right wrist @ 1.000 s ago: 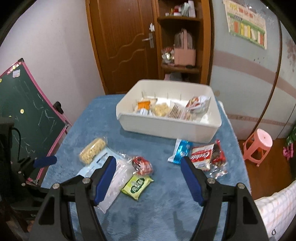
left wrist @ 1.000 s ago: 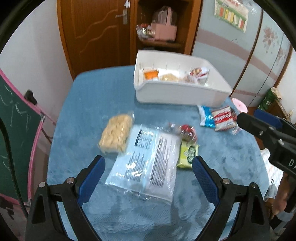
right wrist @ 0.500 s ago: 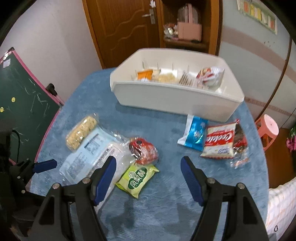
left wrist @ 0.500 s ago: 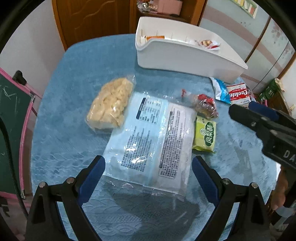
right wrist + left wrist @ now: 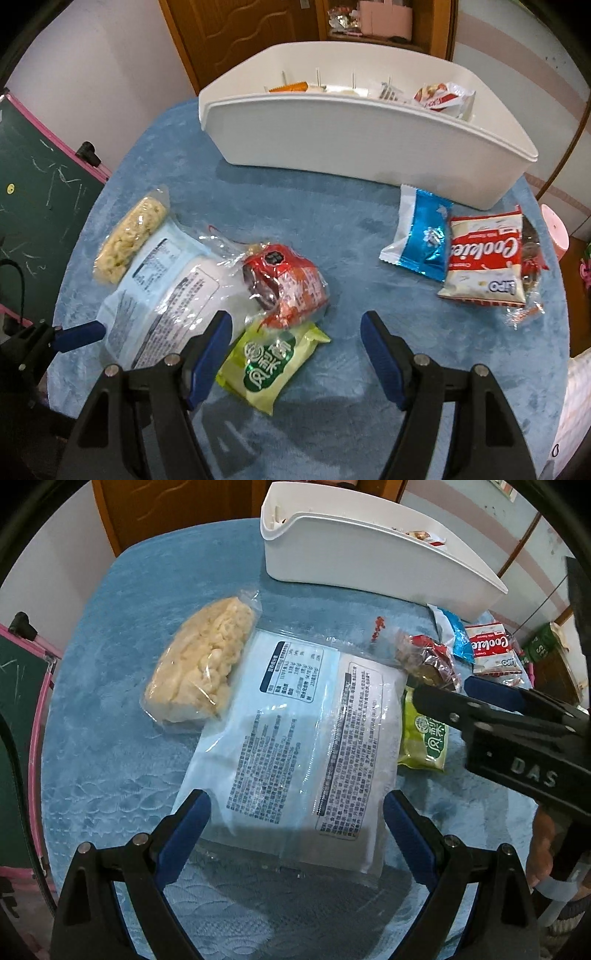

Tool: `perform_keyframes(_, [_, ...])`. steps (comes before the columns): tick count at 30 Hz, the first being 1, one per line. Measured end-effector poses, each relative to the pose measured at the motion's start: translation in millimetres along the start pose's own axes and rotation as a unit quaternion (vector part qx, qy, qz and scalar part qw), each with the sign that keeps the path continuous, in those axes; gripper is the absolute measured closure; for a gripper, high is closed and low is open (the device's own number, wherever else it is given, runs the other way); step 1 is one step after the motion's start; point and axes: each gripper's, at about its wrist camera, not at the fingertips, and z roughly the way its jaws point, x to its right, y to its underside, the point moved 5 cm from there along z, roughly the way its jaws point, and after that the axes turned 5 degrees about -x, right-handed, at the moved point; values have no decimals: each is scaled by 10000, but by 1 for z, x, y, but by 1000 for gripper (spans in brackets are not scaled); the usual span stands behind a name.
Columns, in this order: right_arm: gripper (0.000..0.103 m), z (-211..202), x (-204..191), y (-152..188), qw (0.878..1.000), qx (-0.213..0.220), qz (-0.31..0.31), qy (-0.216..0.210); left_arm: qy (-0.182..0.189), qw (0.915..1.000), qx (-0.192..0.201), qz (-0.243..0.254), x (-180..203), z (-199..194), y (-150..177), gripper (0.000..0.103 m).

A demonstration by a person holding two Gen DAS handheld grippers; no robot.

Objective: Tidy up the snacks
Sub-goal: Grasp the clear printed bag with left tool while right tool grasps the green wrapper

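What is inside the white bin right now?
The white bin holds upright dividers, an orange packet at the left and a red-and-white packet at the right. Pale items sit between them, but the front wall hides the bin's floor.

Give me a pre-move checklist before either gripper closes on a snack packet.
1. Left gripper open and empty: ok.
2. Left gripper lined up over the large blue-white packet: ok, its near edge lies between the fingers.
3. Right gripper open and empty: ok.
4. Right gripper's target free: not ok, the green packet is partly overlapped by the red wrapped snack.
5. Room in the white bin: cannot tell, the front wall hides most of it.
6. Grippers clear of each other: ok.
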Motion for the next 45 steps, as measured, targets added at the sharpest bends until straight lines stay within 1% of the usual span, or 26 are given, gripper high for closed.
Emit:
perform_keyframes(1, [32,3,0,0,10000,-14,1,0,-9,10000,1,6,0,1,0,9])
perform_keyframes(3, [43,10,-1,-1,10000,-89,-14,13,-28,10000,-6,16,1,2,0,9])
perform_keyframes(4, [50,13,-1,0,9999,-147,-16,-13,-29,10000,-5,16,2,2,0,9])
perform_keyframes(7, [56,19,-1,0,9995,-205,53,-225,-39,10000,-3,18,2,2,0,9])
perform_keyframes(11, [67,18,-2,0,9995,-152,11,-274,-40,10000,8,-26,0,-1,1,9])
perform_keyframes(15, [72,16,-1,0,9993,-121,65,-336,9,9999,-18,-148,-6,-4,2,9])
perform_keyframes(17, [81,15,1,0,9992,-93,99,-369,-5,9998,-33,-195,-8,-6,4,9])
perform_keyframes(19, [85,12,4,0,9990,-73,119,-416,-15,9997,-39,-253,-12,-6,5,9])
perform_keyframes(29, [87,10,13,1,9980,-53,262,-580,-63,9990,-133,-424,-31,-2,6,9])
perform_keyframes(32, [87,12,13,0,9977,-58,280,-611,103,9979,-243,-584,-41,3,4,9])
perform_keyframes(34, [87,12,13,1,9975,-59,293,-640,385,9957,-344,-775,-46,8,3,8])
perform_keyframes(36, [87,13,15,1,9968,-67,343,-714,556,9937,-402,-885,-49,12,1,6])
perform_keyframes(41, [85,14,18,1,9951,-86,445,-881,615,9936,-426,-847,-49,17,-4,0])
perform_keyframes(43, [82,13,20,0,9948,-70,458,-905,582,9944,-383,-793,-47,19,-8,0])
perform_keyframes(45, [78,12,21,-2,9954,-34,468,-840,585,9946,-377,-766,-44,21,-12,0])
